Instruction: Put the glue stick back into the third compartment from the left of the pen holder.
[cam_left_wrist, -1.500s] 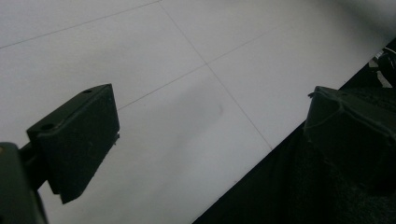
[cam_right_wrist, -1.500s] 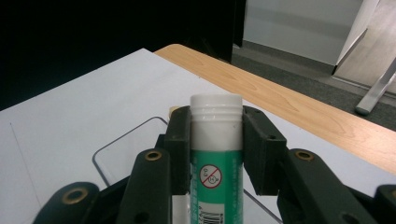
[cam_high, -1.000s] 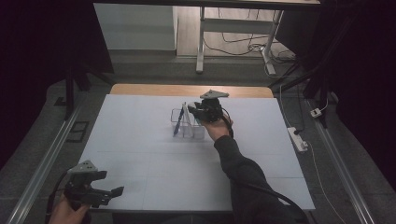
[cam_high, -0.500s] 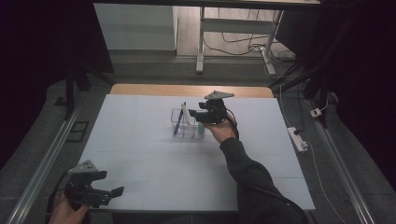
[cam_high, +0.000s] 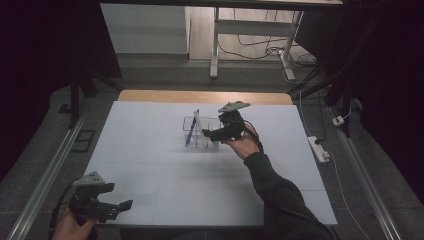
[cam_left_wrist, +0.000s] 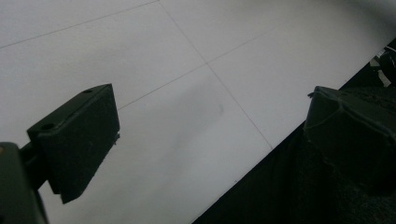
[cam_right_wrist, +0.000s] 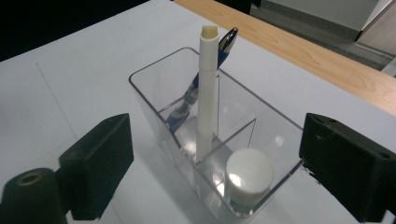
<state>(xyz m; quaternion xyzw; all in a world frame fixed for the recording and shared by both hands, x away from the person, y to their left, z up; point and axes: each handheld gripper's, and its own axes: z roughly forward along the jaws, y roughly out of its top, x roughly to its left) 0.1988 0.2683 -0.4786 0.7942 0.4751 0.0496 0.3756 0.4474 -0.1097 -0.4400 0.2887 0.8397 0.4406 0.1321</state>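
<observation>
Right gripper (cam_high: 209, 134) is spread wide with nothing between its pads; the jaws have just been opening, and your right gripper view looks straight between them at the clear organizer (cam_right_wrist: 219, 140). Judging by that, you've let go of something into it, most likely the white marker (cam_right_wrist: 207, 93), which stands nearly upright against the divider (cam_right_wrist: 233, 137), so the partition is what keeps it from tipping. The blue pen (cam_right_wrist: 205, 79) leans diagonally in the far compartment behind it, clip end up, propped on the wall. A white round cap or jar (cam_right_wrist: 248, 175) sits low in the near compartment, so it needs no support. From the high view the organizer (cam_high: 199, 131) is at the middle of the far half of the counter (cam_high: 150, 150), just beside your gripper's tips; the gripper sits level with the top of the organizer, probably so the jaws clear the marker as you back off. Left gripper (cam_high: 122, 205) is parked at the near left corner, jaws apart and empty, half over the counter edge (cam_left_wrist: 243, 172), well away from the work, which keeps it out of your right arm's path. Watch the marker top when you pull back; a nudge could tip it onto the pen.
</observation>
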